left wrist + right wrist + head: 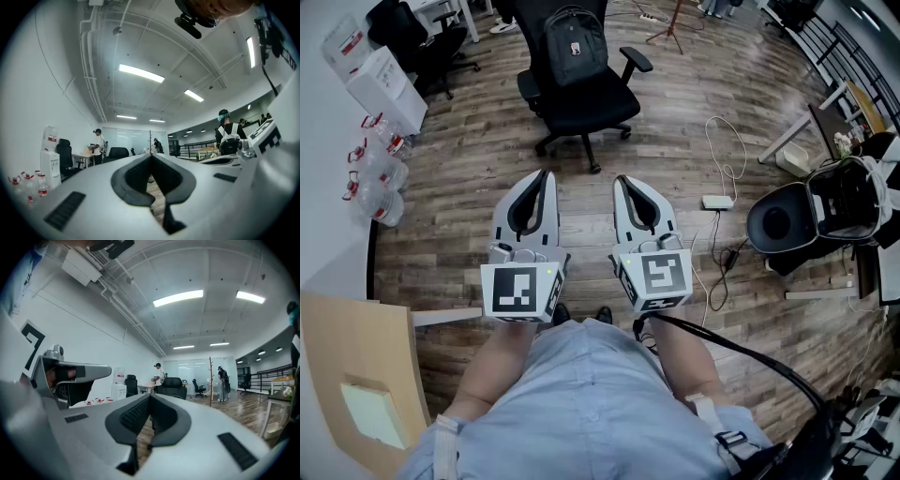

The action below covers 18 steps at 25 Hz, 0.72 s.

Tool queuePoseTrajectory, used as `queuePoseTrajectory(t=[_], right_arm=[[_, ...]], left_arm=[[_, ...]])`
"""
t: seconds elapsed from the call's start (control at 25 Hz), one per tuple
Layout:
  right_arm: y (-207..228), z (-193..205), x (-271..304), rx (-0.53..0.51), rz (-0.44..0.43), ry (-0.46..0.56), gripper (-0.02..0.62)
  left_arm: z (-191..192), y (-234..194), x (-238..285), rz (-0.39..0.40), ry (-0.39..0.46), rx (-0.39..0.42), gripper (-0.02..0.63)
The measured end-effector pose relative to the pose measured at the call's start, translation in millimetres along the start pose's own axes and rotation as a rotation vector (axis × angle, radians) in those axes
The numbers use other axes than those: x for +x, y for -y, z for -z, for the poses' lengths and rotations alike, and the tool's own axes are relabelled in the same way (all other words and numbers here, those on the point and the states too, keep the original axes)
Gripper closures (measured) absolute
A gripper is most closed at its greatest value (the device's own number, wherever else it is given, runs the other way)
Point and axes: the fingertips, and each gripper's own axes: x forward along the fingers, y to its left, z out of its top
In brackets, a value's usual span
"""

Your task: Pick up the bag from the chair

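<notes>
— So, how are the hands held?
— Both reach out level, side by side over the wood floor (469,178). Left tongs (545,176) are closed and empty, and right tongs (622,179) likewise.
— And the bag?
— Black bag (575,42) sits on the chair (586,111) ahead, well apart from both. It's apparently upright, long axis running up the chair's back.

A dark backpack (575,42) with a small red badge stands upright on the black office chair (592,111), leaning against its backrest. It sits straight ahead of the left tool (546,173) and right tool (622,179), well apart from both.
</notes>
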Motion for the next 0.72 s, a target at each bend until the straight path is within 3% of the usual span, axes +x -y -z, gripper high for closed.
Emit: queuePoseTrajectory(t=[0.36, 0.72], right_arm=[[21.7, 10.2, -5.3, 0.007, -0.012, -0.010, 0.594], [46.9, 23.1, -6.8, 0.079, -0.052, 0.001, 0.592]], left_arm=[[8.1, 20.0, 10.3, -0.008, -0.018, 0.008, 0.604], [23.5, 33.0, 17.6, -0.051, -0.056, 0.011, 0.604]])
